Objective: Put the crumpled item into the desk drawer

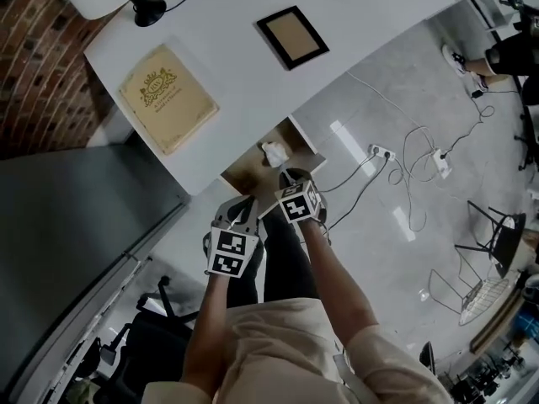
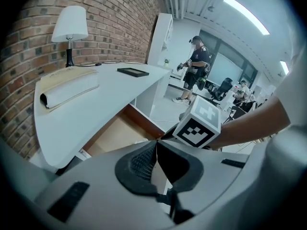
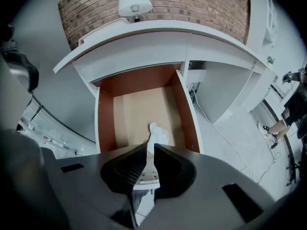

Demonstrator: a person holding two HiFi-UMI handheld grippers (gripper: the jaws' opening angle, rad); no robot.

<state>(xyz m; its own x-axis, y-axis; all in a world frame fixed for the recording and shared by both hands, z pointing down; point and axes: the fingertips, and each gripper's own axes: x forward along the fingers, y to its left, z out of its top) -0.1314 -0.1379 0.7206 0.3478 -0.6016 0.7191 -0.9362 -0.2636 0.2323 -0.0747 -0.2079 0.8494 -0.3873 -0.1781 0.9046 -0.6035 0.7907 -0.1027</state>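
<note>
The crumpled white wad (image 3: 158, 134), perhaps paper, lies loose on the pale floor of the open brown-walled desk drawer (image 3: 106, 123), toward its front, a creased lump with one corner standing up. The right gripper (image 3: 149, 147) hangs just above it, fingers released by a narrow slit and gripping nothing; the left gripper (image 2: 156, 143) has its fingers clenched tip to tip, empty. On the white worktop (image 1: 354, 7) a cream book (image 1: 167, 98) bears a gold crest; its lettering is too small to read.
</note>
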